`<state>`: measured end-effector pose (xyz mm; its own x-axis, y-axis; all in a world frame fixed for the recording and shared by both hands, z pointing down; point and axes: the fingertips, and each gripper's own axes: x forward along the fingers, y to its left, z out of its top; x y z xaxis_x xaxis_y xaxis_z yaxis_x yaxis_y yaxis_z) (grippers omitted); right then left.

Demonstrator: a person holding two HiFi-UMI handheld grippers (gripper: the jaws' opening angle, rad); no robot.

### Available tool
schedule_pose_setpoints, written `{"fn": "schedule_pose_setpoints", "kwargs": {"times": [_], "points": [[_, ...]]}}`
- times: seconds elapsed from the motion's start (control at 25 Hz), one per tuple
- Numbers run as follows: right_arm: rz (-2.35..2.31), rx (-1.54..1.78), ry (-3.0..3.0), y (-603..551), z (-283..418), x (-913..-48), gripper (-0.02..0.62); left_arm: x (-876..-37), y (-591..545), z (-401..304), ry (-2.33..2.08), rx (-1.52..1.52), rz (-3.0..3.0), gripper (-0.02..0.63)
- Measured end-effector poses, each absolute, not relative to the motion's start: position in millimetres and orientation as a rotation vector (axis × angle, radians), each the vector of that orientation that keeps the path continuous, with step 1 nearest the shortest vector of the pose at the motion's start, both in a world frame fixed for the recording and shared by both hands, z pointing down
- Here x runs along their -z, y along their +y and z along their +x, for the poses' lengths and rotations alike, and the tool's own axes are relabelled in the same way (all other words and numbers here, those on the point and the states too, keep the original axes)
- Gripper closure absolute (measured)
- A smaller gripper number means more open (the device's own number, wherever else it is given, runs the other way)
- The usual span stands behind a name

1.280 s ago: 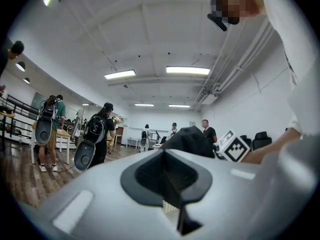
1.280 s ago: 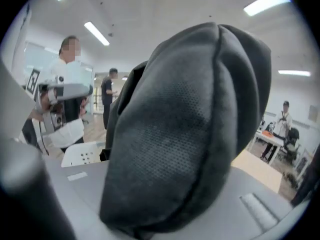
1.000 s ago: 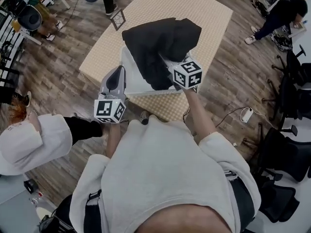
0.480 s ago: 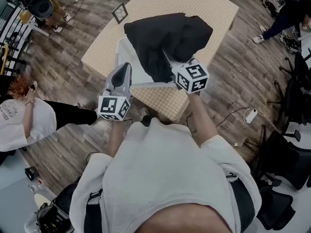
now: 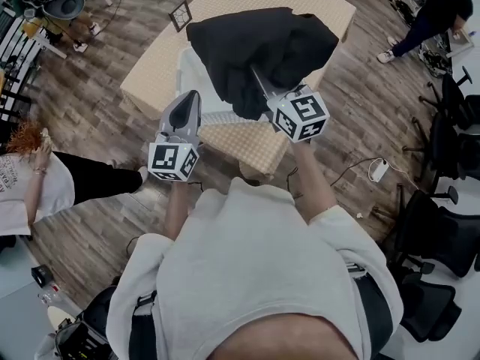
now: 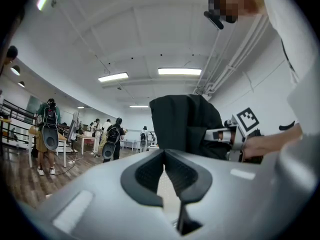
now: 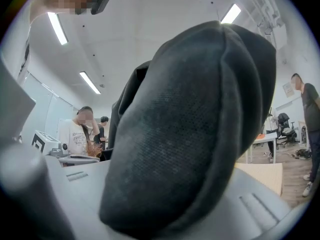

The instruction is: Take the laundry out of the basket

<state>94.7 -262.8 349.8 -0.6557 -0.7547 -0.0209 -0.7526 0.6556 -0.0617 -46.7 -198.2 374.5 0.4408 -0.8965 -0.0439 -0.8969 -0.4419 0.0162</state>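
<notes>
Garment (image 5: 262, 43), black, pinched by right tongs (image 5: 255, 72); left tongs (image 6: 163, 153) seemingly pressed together.

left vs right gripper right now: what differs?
The right gripper is clamped on the black garment, which fills its own view. The left gripper has its jaws together on nothing. The right gripper's tips are buried in cloth over the basket, while the left gripper touches no cloth and sits at the basket's left side. Both point away from the person, toward the table.
</notes>
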Motion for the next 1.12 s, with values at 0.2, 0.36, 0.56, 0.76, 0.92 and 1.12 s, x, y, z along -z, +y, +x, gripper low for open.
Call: {"fn": "schedule_pose_setpoints", "kwargs": {"times": [0.2,0.36,0.56,0.76,0.92,1.12], "points": [[-1.302,0.042,2.768,-203,76,-331,0.491,-372,-148,-68,1.594,-0.105,-2.689,0.595],[-1.371,0.001,2.77,-139,61,-340,0.489,-376,-98,-79,1.536,-0.112,-2.727,0.595],[-1.415,0.087,2.762,-66,43,-364,0.489,-382,-40,-93,1.504,-0.117,-2.77,0.595],[-1.454,0.165,2.771,-9,36,-390,0.491,-382,3,-96,1.489,-0.128,-2.787,0.595],[-1.459,0.216,2.758,16,36,-400,0.491,-380,22,-99,1.495,-0.128,-2.788,0.595],[-1.452,0.241,2.766,32,40,-408,0.491,-381,35,-98,1.517,-0.118,-2.785,0.595]]}}
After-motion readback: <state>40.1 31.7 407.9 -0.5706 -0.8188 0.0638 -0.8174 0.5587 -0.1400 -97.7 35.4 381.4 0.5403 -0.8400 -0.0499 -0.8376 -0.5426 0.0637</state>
